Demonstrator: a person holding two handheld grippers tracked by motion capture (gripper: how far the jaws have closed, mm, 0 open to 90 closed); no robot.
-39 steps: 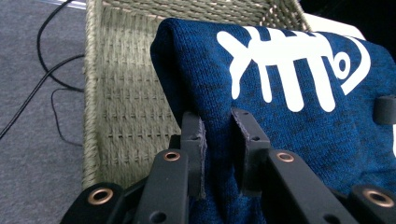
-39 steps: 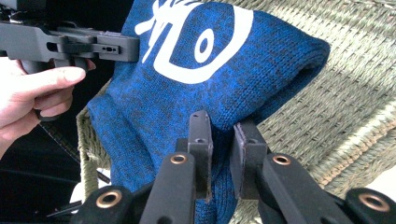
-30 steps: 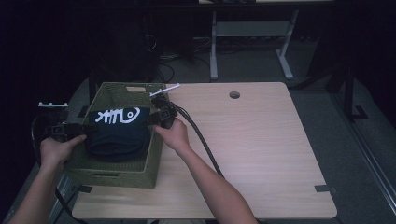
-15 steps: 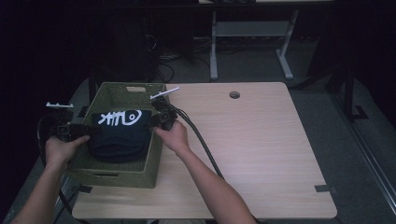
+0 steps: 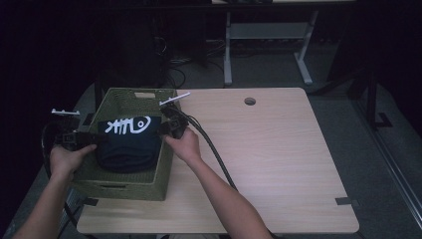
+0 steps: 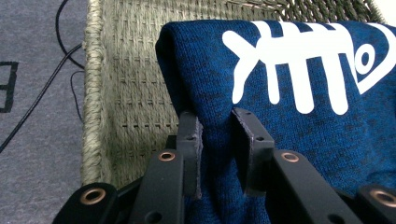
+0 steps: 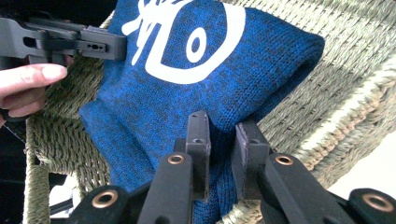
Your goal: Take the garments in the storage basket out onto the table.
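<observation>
No readable text; the blue sweater point(image 6: 299, 116) bears a white fish-skeleton sign.

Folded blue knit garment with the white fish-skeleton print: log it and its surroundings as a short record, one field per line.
item: folded blue knit garment with a white fish-skeleton print
container: green woven basket, garment inside it
basket position: left end of the light wooden table
left gripper: jaws pinch a fold at the garment's edge near the basket wall
right gripper: jaws pinch a fold at the opposite edge
hands: one on each gripper, either side of the basket
table feature: round cable hole near the far edge
</observation>
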